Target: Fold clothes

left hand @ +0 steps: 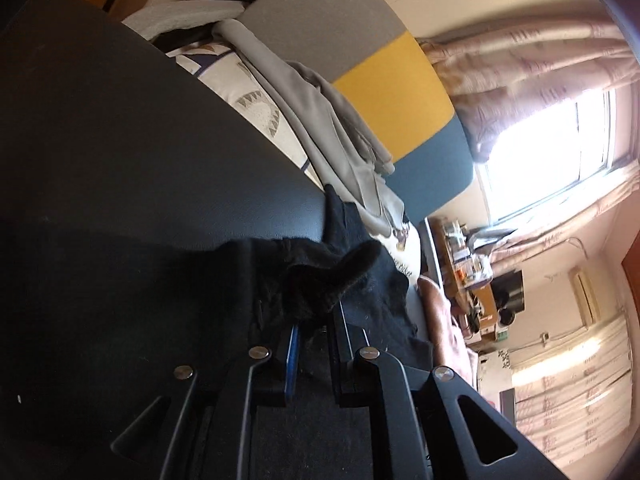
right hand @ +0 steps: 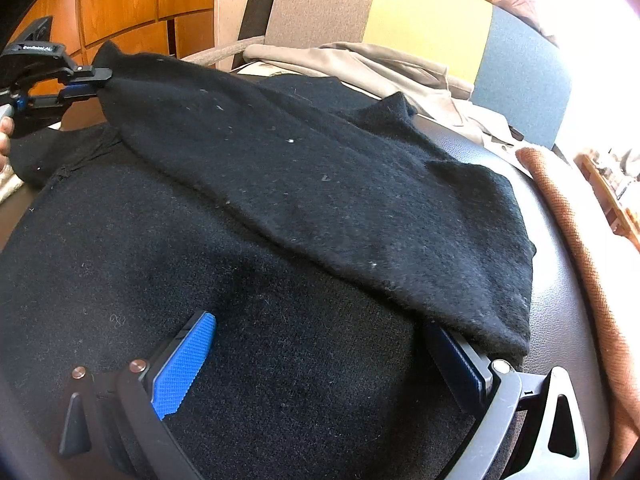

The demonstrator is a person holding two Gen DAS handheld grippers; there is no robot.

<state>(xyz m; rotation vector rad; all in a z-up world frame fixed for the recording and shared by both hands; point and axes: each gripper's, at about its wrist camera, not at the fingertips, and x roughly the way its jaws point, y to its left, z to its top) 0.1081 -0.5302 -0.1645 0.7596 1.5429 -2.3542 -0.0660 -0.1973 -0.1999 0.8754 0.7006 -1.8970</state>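
Left wrist view: the camera is rolled hard, so the room looks tipped on its side. Your left gripper (left hand: 316, 320) has its jaws nearly together, clamped on a bunched edge of the black sweater (left hand: 320, 276). The dark bench (left hand: 120, 120) fills the left of the view. Past its far edge lie a grey garment (left hand: 320, 120) and a white patterned cloth (left hand: 256, 100), against a grey, yellow and blue panel (left hand: 396, 100). A bright window (left hand: 532, 160) and curtains (left hand: 540, 60) sit at right.

Right wrist view: your right gripper (right hand: 320, 344) is spread wide and holds nothing, low over the sweater (right hand: 320, 184), which covers most of the bench (right hand: 560, 300). Its blue-padded left finger (right hand: 184, 364) rests over the lower layer; the right finger (right hand: 460, 356) is tucked just under the folded-over flap's edge. The flap slopes up toward the upper left, where your left gripper (right hand: 92, 80) pinches its corner, lifted above the bench. Part of your hand (right hand: 5, 136) shows at the left edge behind it. An orange woven cloth (right hand: 580, 240) lies along the right, and the grey garment (right hand: 360, 64) is beyond the sweater.
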